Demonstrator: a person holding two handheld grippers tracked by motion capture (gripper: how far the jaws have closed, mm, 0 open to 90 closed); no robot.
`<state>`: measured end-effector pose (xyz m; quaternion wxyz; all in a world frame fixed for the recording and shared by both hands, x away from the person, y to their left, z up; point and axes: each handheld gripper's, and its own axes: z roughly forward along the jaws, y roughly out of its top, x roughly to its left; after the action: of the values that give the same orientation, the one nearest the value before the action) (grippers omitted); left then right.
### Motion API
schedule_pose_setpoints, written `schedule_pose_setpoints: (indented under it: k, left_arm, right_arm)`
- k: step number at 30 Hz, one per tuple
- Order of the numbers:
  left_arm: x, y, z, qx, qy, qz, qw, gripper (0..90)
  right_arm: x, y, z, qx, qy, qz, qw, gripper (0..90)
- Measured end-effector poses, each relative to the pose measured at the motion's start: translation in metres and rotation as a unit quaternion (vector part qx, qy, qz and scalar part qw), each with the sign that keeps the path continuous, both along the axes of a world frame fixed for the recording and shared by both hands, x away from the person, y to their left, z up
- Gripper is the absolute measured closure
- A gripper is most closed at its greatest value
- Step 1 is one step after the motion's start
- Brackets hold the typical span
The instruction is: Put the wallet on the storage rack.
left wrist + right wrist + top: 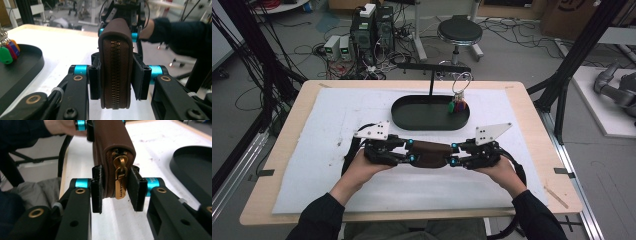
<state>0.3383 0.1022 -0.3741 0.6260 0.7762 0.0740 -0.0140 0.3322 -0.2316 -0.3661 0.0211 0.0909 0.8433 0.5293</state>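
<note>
The table point(532, 165) carries a white mat point(337, 125), and at its far side a black tray point(412, 120) with a bunch of coloured key tags point(457, 106) hanging over its right end. Nearer the person, a brown zip wallet point(430, 152) is held just above the mat between the two tools, one at each end. The left gripper point(115, 82) is clenched on the closed end, zip teeth facing its camera; the right gripper point(115, 191) pinches the other end, where the gold zip pull point(120, 180) hangs down between its jaws.

The main risk is the wallet slipping. Each tool grips only a short end of smooth, rounded leather, so any pull apart or twist could drag it out of one side and drop it on the mat. The right jaw's contact looks slight, though the pull hides part of it. The pull itself dangles loose and may swing aside when a jaw goes for it.
</note>
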Motion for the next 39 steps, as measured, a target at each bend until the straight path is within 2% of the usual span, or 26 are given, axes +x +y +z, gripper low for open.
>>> schedule_pose_setpoints:
  k: [1, 5, 7, 10, 12, 13, 14, 15, 16, 17, 18, 21, 25, 28, 29, 30, 32, 33, 35, 39]
  left_arm:
    - [0.001, 0.001, -0.001, -0.012, 0.006, 0.001, 0.9999, 64.8]
    - [0.001, 0.003, -0.003, -0.013, 0.004, 0.008, 0.9999, 65.1]
    - [0.002, 0.006, -0.004, -0.023, 0.006, 0.014, 0.9996, 65.2]
    - [0.003, 0.009, -0.004, -0.033, 0.005, 0.023, 0.9992, 65.3]
    - [0.004, 0.011, -0.004, -0.039, 0.003, 0.032, 0.9987, 65.4]
    - [0.004, 0.011, -0.004, -0.042, 0.002, 0.034, 0.9985, 65.5]
    - [0.004, 0.012, -0.003, -0.044, 0.000, 0.038, 0.9983, 65.4]
    - [0.004, 0.012, -0.003, -0.044, -0.002, 0.042, 0.9981, 65.4]
    - [0.005, 0.012, -0.004, -0.044, -0.002, 0.047, 0.9979, 65.5]
    - [0.006, 0.012, -0.004, -0.044, -0.002, 0.053, 0.9977, 65.5]
    - [0.007, 0.013, -0.004, -0.042, -0.003, 0.056, 0.9975, 65.5]
    - [0.010, 0.013, -0.004, -0.039, -0.004, 0.076, 0.9963, 65.5]
    - [0.015, 0.015, -0.003, -0.032, -0.012, 0.108, 0.9935, 65.5]
    - [0.021, 0.017, -0.004, -0.031, -0.010, 0.137, 0.9900, 65.5]
    - [0.025, 0.018, -0.005, -0.033, -0.008, 0.150, 0.9881, 65.5]
    - [0.025, 0.018, -0.005, -0.033, -0.008, 0.150, 0.9881, 65.6]
    - [0.029, 0.018, -0.005, -0.033, -0.010, 0.164, 0.9859, 65.6]
    - [0.032, 0.018, -0.006, -0.031, -0.011, 0.169, 0.9850, 65.6]
    - [0.036, 0.017, -0.007, -0.024, -0.012, 0.178, 0.9837, 65.6]
    - [0.045, 0.013, -0.010, -0.026, -0.016, 0.193, 0.9808, 65.6]
  right_arm:
    - [0.001, -0.001, 0.001, 0.006, -0.002, -0.005, 1.0000, 65.3]
    - [0.003, -0.012, 0.006, 0.035, -0.004, -0.033, 0.9989, 58.3]
    - [0.004, -0.016, 0.007, 0.041, -0.008, -0.042, 0.9983, 55.7]
    - [0.006, -0.028, 0.010, 0.059, -0.015, -0.079, 0.9950, 52.6]
    - [0.007, -0.037, 0.011, 0.063, -0.023, -0.106, 0.9921, 53.1]
    - [0.007, -0.037, 0.011, 0.063, -0.023, -0.106, 0.9921, 53.1]
    - [0.009, -0.043, 0.011, 0.067, -0.027, -0.124, 0.9896, 52.6]
    - [0.009, -0.043, 0.011, 0.067, -0.027, -0.124, 0.9896, 52.6]
    - [0.009, -0.046, 0.011, 0.068, -0.029, -0.136, 0.9880, 51.1]
    - [0.011, -0.051, 0.011, 0.063, -0.036, -0.174, 0.9821, 44.5]
    - [0.011, -0.051, 0.011, 0.063, -0.036, -0.174, 0.9821, 44.5]
    - [0.015, -0.058, 0.008, 0.057, -0.032, -0.209, 0.9757, 41.1]
    - [0.019, -0.066, 0.005, 0.034, -0.032, -0.261, 0.9643, 37.7]
    - [0.022, -0.073, 0.001, 0.026, -0.030, -0.285, 0.9578, 36.9]
    - [0.022, -0.074, 0.001, 0.024, -0.030, -0.289, 0.9566, 36.8]
    - [0.023, -0.075, 0.000, 0.023, -0.030, -0.293, 0.9554, 36.7]
    - [0.023, -0.076, -0.001, 0.023, -0.029, -0.297, 0.9543, 36.7]
    - [0.024, -0.079, -0.002, 0.021, -0.029, -0.304, 0.9522, 36.6]
    - [0.024, -0.079, -0.002, 0.020, -0.030, -0.306, 0.9514, 36.6]
    - [0.026, -0.083, -0.004, 0.019, -0.031, -0.315, 0.9484, 36.6]
